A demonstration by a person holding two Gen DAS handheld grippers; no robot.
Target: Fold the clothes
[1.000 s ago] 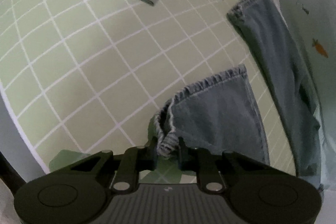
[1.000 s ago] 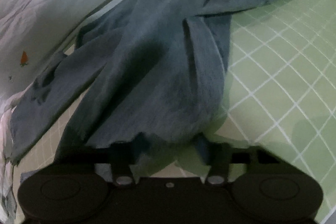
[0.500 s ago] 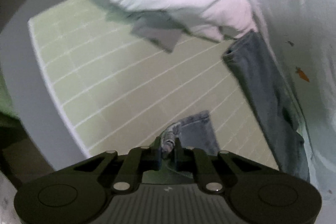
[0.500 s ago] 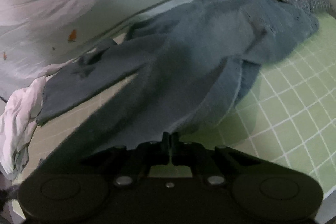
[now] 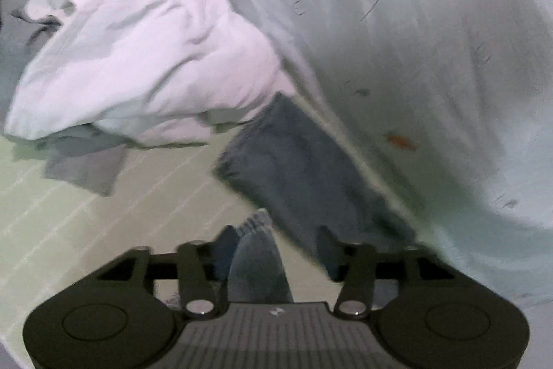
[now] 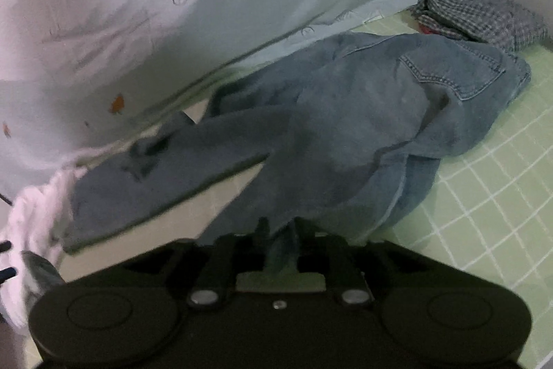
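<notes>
Blue jeans (image 6: 380, 113) lie spread on the green checked bedsheet (image 6: 501, 196), back pocket up. My right gripper (image 6: 280, 230) hovers over one leg, its jaws opening slightly, and a fold of denim still fills the narrow gap and rises to the fingers. In the left wrist view one jeans leg (image 5: 304, 168) runs along the pale sheet. My left gripper (image 5: 276, 241) is opening, jaws wide apart. The other leg's hem (image 5: 255, 251) stands loose between them, close to the left finger (image 5: 224, 244).
A crumpled white garment (image 5: 138, 57) is piled beyond the jeans, over a grey cloth (image 5: 86, 165). A pale sheet with carrot prints (image 5: 414, 57) rises along the far side. A folded checked garment (image 6: 477, 12) lies at the far right corner.
Both grippers have risen and tilted toward the far side. The left jaws, shut on the hem before, now stand wide apart. The right jaws pinched shut on the denim, then parted a little.
</notes>
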